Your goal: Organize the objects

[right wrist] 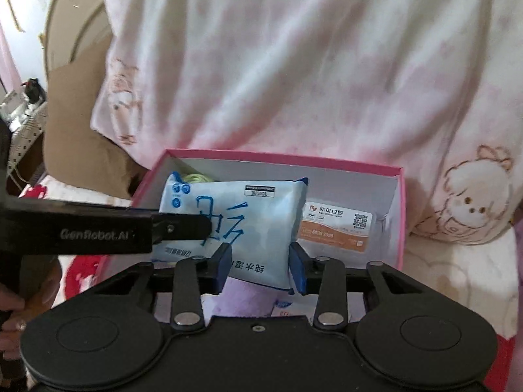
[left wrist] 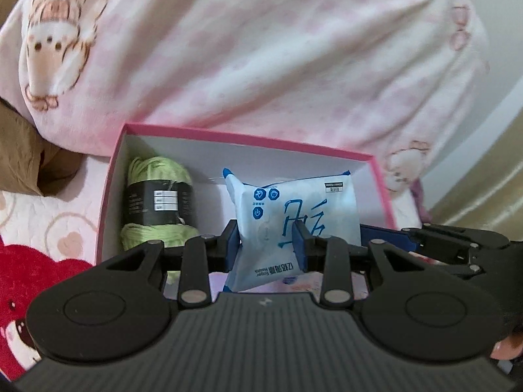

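A light blue wet-wipes pack stands tilted in a pink box with white inside. My left gripper is shut on the pack's left part. My right gripper is shut on its near right end. A green yarn skein with a black band lies at the box's left end; only a bit of it peeks out behind the pack in the right wrist view. An orange and white card packet lies at the box's right end. The left gripper's arm crosses the right wrist view from the left.
The pink box sits on a bed with a white, pink and red cartoon cover. A big pink and white fleece blanket bulges just behind the box. A brown pillow lies at the far left. Purple and pink packets lie under the wipes.
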Motion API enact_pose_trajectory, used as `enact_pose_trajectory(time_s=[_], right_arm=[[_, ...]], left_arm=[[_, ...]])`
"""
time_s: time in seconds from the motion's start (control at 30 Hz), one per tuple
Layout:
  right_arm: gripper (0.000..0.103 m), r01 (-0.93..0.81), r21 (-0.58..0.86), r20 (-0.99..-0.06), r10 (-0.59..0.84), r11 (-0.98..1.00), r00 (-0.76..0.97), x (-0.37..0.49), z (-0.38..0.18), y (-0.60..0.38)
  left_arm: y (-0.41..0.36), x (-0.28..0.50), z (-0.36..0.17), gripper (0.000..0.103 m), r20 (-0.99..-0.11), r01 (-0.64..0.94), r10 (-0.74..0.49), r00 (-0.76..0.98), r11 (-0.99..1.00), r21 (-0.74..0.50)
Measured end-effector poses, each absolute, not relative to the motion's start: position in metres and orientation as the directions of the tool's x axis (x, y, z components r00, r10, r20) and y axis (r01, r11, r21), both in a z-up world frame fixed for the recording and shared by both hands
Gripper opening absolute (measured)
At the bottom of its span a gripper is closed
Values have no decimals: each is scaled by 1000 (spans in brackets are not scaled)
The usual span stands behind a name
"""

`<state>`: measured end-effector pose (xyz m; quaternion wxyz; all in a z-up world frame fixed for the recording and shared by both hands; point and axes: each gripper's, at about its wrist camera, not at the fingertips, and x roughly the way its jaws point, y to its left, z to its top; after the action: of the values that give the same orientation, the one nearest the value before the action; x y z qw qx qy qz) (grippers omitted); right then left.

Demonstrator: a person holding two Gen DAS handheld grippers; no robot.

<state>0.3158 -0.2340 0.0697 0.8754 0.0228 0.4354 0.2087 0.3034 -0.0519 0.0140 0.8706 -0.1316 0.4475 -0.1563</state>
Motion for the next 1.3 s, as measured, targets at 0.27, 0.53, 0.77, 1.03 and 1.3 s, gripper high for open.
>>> enact_pose_trajectory(time_s=[0.27,0.53,0.77,1.03,1.3], right_arm=[[33,-351,190,-796,353,917,491,350,36,-222],[32,-297,227,-820,347,928,456,364,19,-232],[21,-303,214,-826,338,929,451,365,17,-223],[19,-284,201,-838,315,938,447,364,9,-211],[24,-389,180,-740,385,904,551,306,47,-234]], left_arm=[[-52,326,-25,33,-762,122,-364,536,926,-356],[-75,353,-30,39,-799,141,-305,519,952,-271],[-78,346,-27,40,-795,159,-283,536,959,-234],[-80,347,-42,30,-812,118,-290,506,956,-268],[-75,315,-23,35,-805,189,-273,527,961,-202]])
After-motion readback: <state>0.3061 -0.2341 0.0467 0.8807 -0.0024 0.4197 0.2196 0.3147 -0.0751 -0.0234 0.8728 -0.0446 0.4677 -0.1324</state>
